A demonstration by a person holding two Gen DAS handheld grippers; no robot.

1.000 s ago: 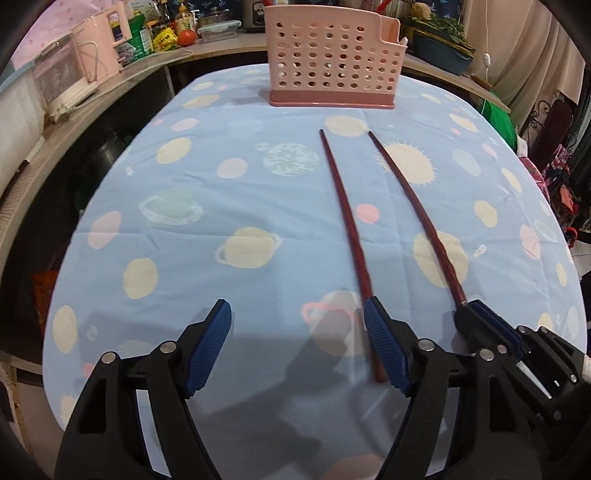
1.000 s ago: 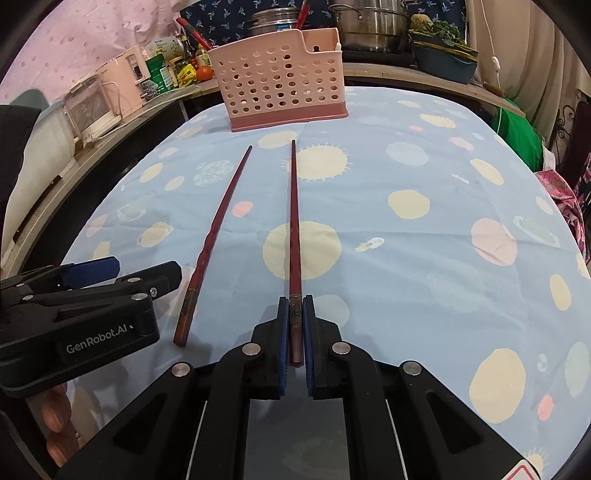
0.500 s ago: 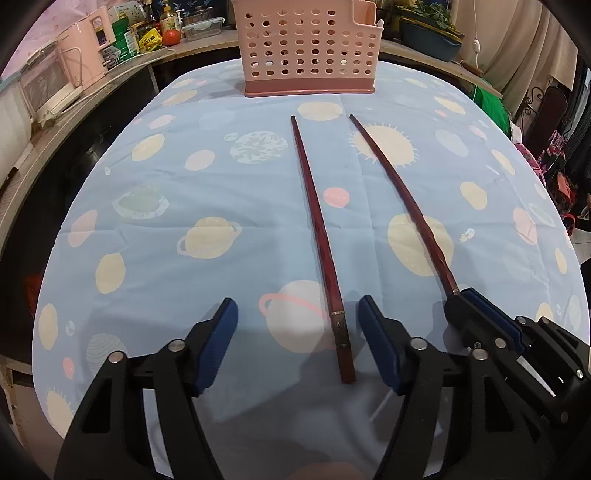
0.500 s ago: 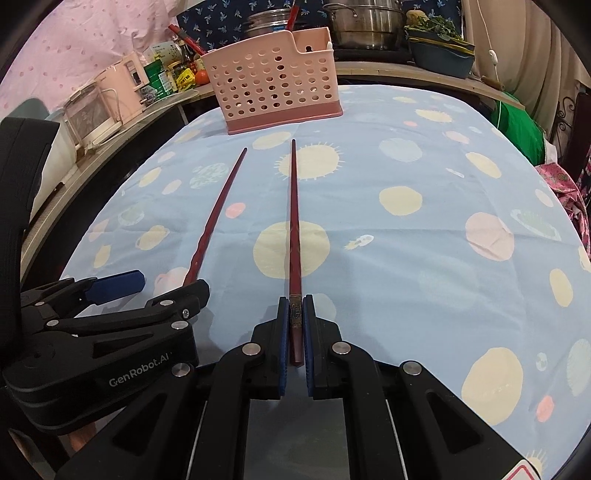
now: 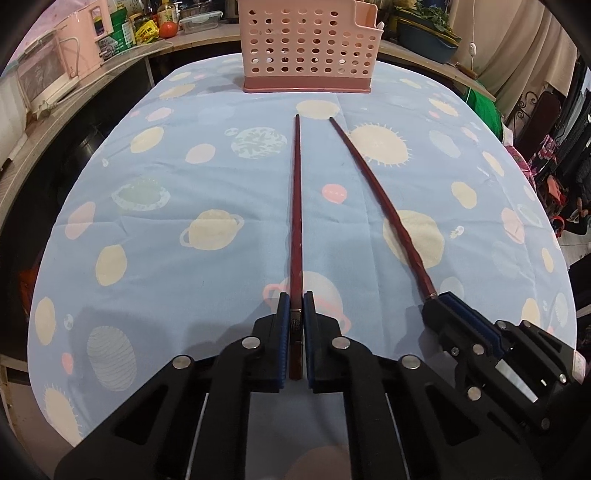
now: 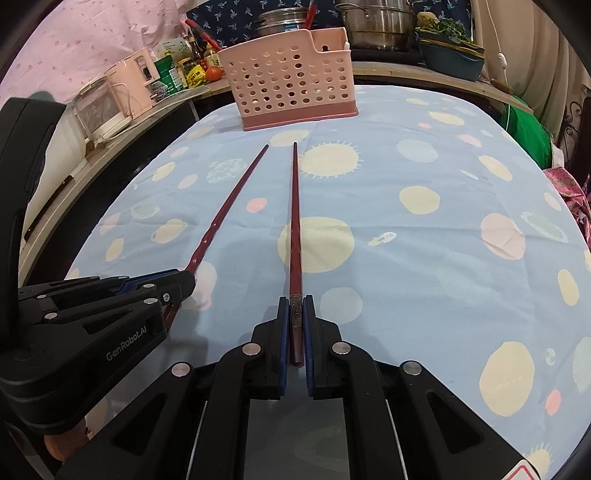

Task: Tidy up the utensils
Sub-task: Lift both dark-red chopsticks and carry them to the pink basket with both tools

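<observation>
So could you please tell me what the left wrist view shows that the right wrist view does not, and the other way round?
Only the left wrist view shows the left gripper head on, its fingers shut on the left chopstick, and a clear lidded container on the counter. Only the right wrist view shows steel pots behind the basket, and the right gripper head on, clamping the right chopstick. Both share the pink basket, the blue planet-print tablecloth, both chopsticks with tips pointing toward the basket, and the tomato.

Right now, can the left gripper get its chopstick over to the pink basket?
Probably yes. The left gripper is shut on the left chopstick, and only bare tablecloth lies before the pink basket.
</observation>
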